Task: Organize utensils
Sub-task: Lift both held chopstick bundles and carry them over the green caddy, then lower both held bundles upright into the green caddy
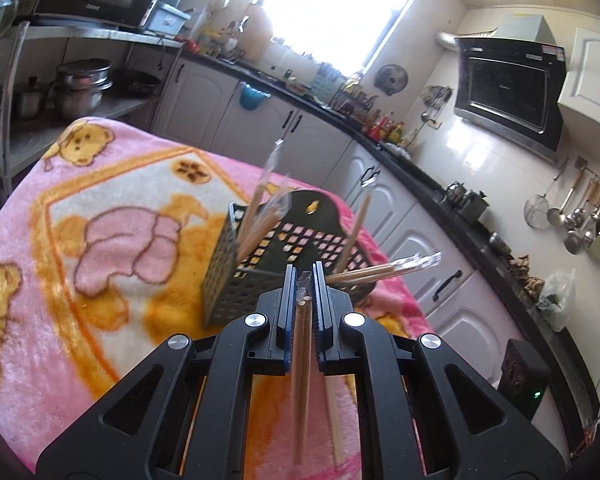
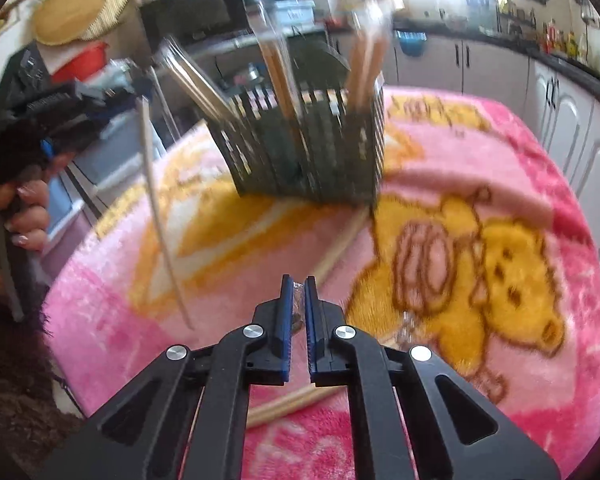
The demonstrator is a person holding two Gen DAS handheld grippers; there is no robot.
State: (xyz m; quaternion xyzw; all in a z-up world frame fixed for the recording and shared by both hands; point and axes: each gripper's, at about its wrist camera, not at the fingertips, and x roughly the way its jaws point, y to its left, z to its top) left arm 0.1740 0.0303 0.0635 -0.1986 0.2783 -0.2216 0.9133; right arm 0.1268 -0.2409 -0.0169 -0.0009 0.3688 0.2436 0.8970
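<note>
Pink bear-print blanket [image 1: 100, 184] covers the table, kitchen cabinets [image 1: 384, 200] and a counter behind it. Dark perforated utensil holder [image 1: 260, 256] stands upright on the blanket, toward the far edge in the left wrist view, mid-table in the right wrist view [image 2: 312, 140]. Several wrapped chopstick pairs stick up out of the holder's compartments, leaning outward; one wrapped pair [image 1: 384, 270] pokes out sideways on the holder's right.

Left gripper [image 1: 305, 280] is clamped on a wrapped chopstick pair [image 1: 302, 360]: sticks run lengthwise between the blue pads, plastic wrap tip showing at the fingertips, held above the blanket just short of the holder. A person's hand [image 2: 20, 216] grips that tool at the left edge of the right wrist view.

Right gripper [image 2: 299, 284] is pinched nearly together on a scrap of clear plastic wrapper [image 2: 299, 304], over the blanket, well apart from the holder. Loose chopsticks [image 2: 340, 244] lie flat on the blanket by the holder's base; another pair [image 2: 288, 404] lies beneath the right gripper.
</note>
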